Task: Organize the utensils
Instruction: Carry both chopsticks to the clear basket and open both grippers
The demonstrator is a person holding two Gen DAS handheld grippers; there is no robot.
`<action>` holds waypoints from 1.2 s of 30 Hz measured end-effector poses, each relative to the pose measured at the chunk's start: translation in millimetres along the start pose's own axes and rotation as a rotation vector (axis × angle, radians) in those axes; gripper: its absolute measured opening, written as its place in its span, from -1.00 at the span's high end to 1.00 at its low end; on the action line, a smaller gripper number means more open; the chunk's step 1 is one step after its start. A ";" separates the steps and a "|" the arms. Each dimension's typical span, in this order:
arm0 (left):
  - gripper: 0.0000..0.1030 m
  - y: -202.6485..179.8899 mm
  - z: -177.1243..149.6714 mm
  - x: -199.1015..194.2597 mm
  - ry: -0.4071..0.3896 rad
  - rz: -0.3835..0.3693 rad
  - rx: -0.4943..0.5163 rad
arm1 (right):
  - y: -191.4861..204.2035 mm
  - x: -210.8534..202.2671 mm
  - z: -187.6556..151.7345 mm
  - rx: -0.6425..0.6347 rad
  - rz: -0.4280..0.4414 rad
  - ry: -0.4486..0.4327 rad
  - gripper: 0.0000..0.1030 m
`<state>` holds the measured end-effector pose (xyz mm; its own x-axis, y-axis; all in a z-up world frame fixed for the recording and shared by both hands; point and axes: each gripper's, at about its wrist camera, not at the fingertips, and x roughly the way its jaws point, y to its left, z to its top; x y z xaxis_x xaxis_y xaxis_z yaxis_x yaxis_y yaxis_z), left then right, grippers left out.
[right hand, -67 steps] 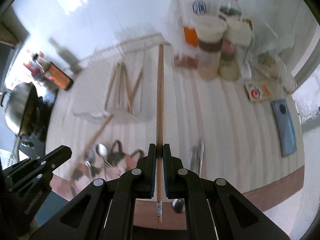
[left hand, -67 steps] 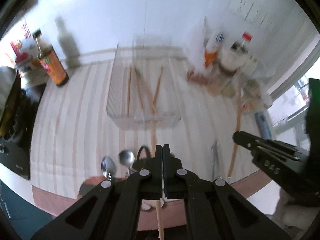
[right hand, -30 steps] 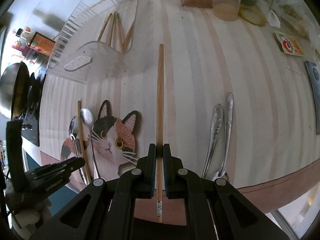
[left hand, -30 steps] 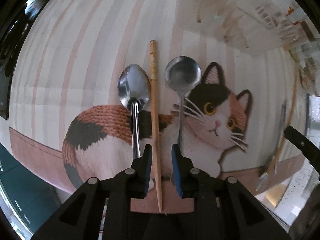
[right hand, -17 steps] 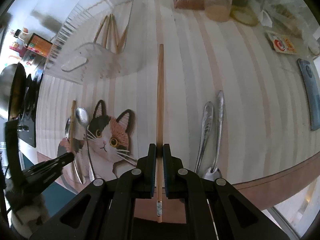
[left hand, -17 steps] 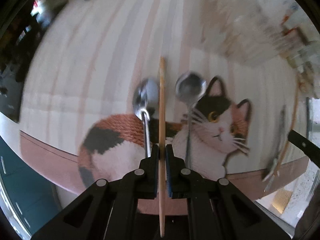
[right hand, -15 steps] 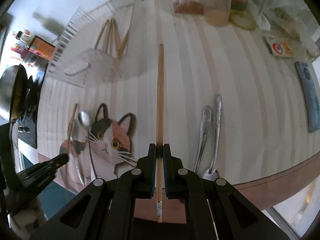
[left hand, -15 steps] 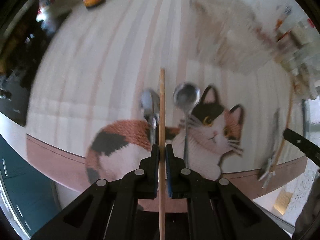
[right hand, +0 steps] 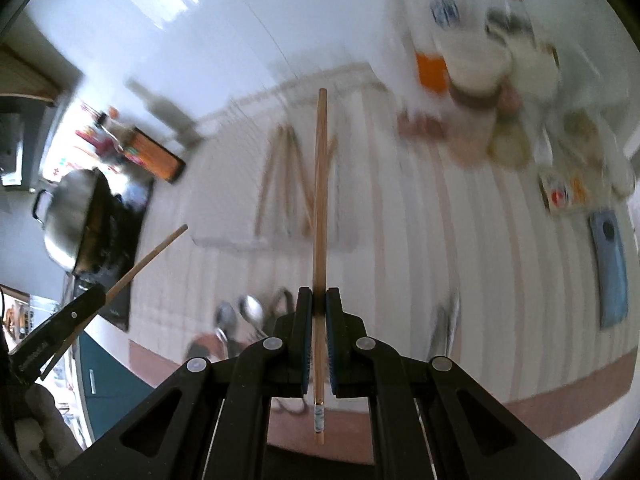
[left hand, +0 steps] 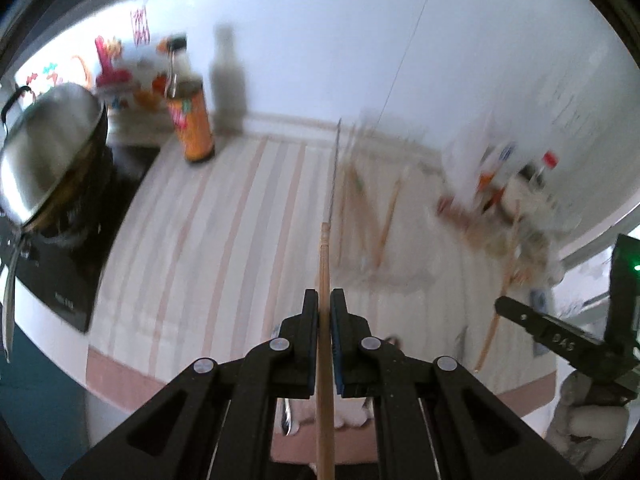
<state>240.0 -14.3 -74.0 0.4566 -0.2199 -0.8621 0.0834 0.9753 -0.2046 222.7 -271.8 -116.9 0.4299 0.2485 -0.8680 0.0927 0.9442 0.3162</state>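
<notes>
My left gripper (left hand: 324,298) is shut on a wooden chopstick (left hand: 323,264) and holds it above the striped table, pointing toward the clear tray (left hand: 372,276) that holds several chopsticks (left hand: 386,216). My right gripper (right hand: 316,296) is shut on another wooden chopstick (right hand: 320,184), also lifted and pointing at the tray (right hand: 344,240). The left gripper and its chopstick (right hand: 148,256) show at the left of the right wrist view. Two spoons (right hand: 240,312) lie on the cat mat below. The right gripper (left hand: 516,312) shows at the right of the left wrist view.
A pot (left hand: 44,152) sits on a black stove at the left. An orange-labelled bottle (left hand: 192,120) stands at the back. Bottles and jars (right hand: 476,68) crowd the back right. A blue phone (right hand: 610,268) lies at the right. Two metal utensils (right hand: 446,324) lie near the front edge.
My left gripper closed on the chopstick that lay between the spoons and lifted it toward the tray. My right gripper rose with its chopstick and tilted toward the tray.
</notes>
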 end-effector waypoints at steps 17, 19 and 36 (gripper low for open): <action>0.93 -66.2 137.2 89.3 0.072 -0.180 -0.031 | 9.0 85.8 135.1 0.030 0.058 0.129 0.87; 0.92 -70.4 145.2 126.5 0.160 -0.156 -0.010 | 11.4 108.5 147.5 0.003 0.063 0.196 0.86; -0.83 -10.1 77.6 79.2 -0.051 0.187 0.010 | -42.0 65.9 72.0 0.057 -0.104 0.039 -0.02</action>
<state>344.1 -40.0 -104.2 0.5096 -0.0341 -0.8597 0.0018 0.9993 -0.0385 311.8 -310.7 -159.9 0.3805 0.1590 -0.9110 0.1864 0.9517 0.2440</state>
